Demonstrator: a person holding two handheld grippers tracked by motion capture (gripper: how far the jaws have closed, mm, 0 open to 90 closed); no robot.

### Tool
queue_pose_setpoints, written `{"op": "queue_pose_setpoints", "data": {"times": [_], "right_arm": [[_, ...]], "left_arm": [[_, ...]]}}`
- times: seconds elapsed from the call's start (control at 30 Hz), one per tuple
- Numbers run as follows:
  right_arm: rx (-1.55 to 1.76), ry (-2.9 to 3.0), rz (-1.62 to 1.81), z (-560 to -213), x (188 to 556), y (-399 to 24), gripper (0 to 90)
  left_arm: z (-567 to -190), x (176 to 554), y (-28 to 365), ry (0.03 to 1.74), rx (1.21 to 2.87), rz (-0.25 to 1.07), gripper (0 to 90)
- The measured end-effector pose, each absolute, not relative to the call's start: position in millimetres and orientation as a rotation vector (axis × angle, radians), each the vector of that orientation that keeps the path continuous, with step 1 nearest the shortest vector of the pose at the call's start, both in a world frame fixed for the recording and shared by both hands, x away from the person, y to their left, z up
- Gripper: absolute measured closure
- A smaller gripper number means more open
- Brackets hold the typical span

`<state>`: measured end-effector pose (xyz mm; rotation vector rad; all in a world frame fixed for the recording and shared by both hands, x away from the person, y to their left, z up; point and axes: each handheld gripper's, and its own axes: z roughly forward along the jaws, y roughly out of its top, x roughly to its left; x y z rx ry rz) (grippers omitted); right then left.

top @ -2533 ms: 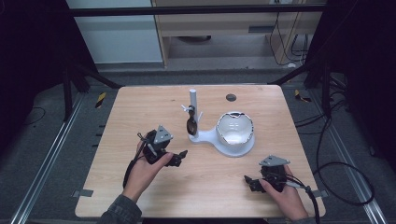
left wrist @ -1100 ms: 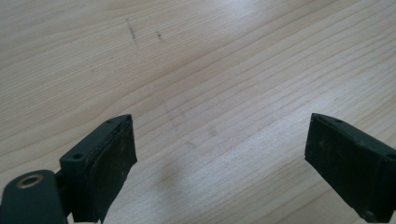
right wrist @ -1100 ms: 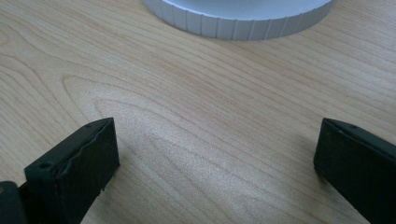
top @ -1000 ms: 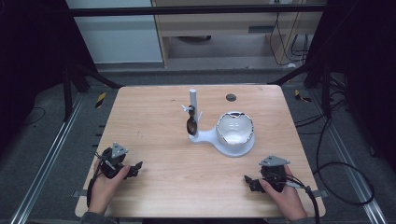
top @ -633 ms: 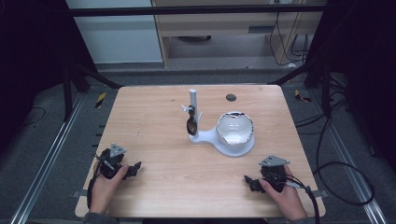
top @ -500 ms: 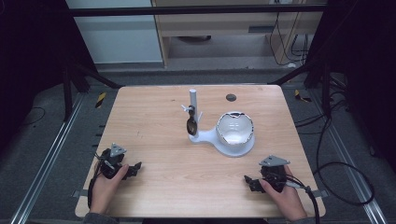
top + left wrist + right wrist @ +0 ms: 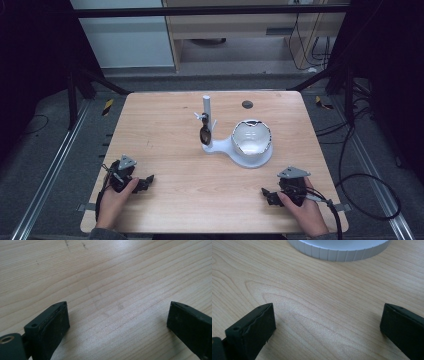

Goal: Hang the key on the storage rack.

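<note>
Wood grain is all that sits between the left gripper [image 7: 117,322] jaws up close, spread wide and just opened a bit more, holding nothing. The high view adds the white stand [image 7: 240,145] mid-table with sunglasses [image 7: 204,135] hanging on its post. The right gripper [image 7: 328,325], also wide apart and empty, sees the stand's ribbed base. Since earlier, the left gripper moved from beside the stand to the near left corner.

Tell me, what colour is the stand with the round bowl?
White stand, clearest in the high view.
</note>
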<state>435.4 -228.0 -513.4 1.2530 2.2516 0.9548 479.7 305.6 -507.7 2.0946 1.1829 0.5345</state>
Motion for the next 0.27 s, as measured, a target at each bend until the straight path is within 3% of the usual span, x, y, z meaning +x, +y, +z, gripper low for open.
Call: {"op": "queue_pose_setpoints", "data": {"times": [0.27], "right_arm": [[1.253, 2.252, 0.955, -513.4, 435.5, -228.0, 0.4]], "left_arm": [[-508.3, 480.7, 304.7, 1.201, 2.094, 0.530, 0.0]]}}
